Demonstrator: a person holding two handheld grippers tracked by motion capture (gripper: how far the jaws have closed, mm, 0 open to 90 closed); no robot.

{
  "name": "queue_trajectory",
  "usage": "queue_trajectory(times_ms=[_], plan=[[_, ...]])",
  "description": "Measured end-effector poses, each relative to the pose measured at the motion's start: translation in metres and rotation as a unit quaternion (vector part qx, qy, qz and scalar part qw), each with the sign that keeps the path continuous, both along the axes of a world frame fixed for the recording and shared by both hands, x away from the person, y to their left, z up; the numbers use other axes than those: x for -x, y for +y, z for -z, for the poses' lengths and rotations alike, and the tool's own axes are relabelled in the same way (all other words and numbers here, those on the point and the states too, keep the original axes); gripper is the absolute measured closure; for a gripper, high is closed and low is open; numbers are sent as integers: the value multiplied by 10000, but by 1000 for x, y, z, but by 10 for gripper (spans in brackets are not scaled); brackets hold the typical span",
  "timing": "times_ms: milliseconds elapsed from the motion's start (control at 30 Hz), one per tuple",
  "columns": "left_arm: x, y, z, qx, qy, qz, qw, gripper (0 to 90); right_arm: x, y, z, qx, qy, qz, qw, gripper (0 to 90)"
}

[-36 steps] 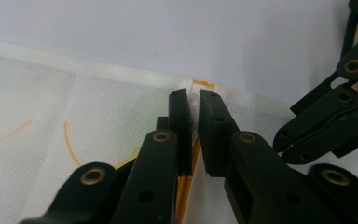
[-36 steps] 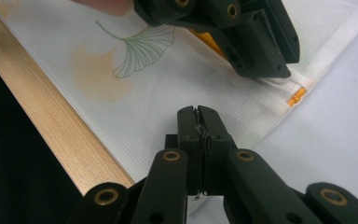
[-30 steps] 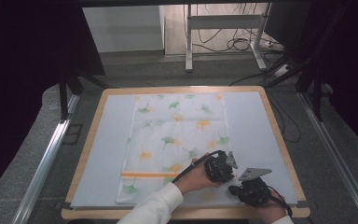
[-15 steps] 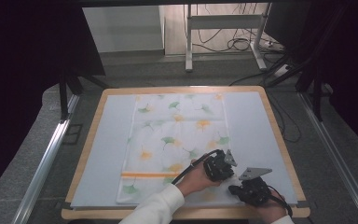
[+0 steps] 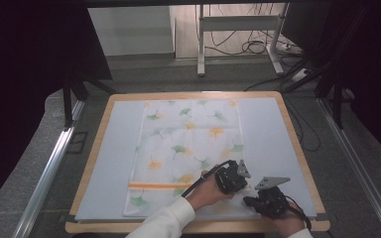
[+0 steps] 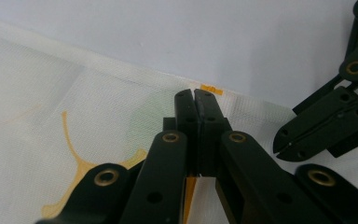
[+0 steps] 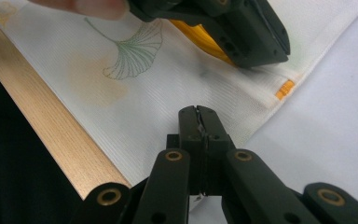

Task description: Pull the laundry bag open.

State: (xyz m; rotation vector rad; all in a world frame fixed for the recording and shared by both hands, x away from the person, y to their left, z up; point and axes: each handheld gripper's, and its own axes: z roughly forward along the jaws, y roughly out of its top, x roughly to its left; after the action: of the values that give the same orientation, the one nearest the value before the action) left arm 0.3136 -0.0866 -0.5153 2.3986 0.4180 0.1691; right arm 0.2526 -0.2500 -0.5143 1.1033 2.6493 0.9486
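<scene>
White leaf-print cloth (image 5: 188,148) lies with its near right corner under both closed tools (image 5: 235,179).

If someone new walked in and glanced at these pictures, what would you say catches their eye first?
Most striking is the white cloth printed with green and orange ginkgo leaves, spread flat on the pale blue mat of the wooden-rimmed table. At its near right corner, the left claw and the right claw sit close together with jaws shut at the cloth's edge, near a short orange stripe.
</scene>
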Motion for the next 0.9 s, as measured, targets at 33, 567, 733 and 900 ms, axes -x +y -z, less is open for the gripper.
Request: queue_trajectory(times_ms=[33,567,733,900], plan=[[1,0,0,11,-19,-12,10000,900,0,0,0,0,0,0,10000,893],[3,4,2,48,-68,-82,9999,900,-6,-5,-3,-176,13,296,9994,893],[3,4,2,108,-24,-118,9999,900,-16,-6,-6,-205,-162,665,9974,893],[6,3,3,128,-107,-151,9997,900,-22,-5,0,-166,-7,849,9962,894]])
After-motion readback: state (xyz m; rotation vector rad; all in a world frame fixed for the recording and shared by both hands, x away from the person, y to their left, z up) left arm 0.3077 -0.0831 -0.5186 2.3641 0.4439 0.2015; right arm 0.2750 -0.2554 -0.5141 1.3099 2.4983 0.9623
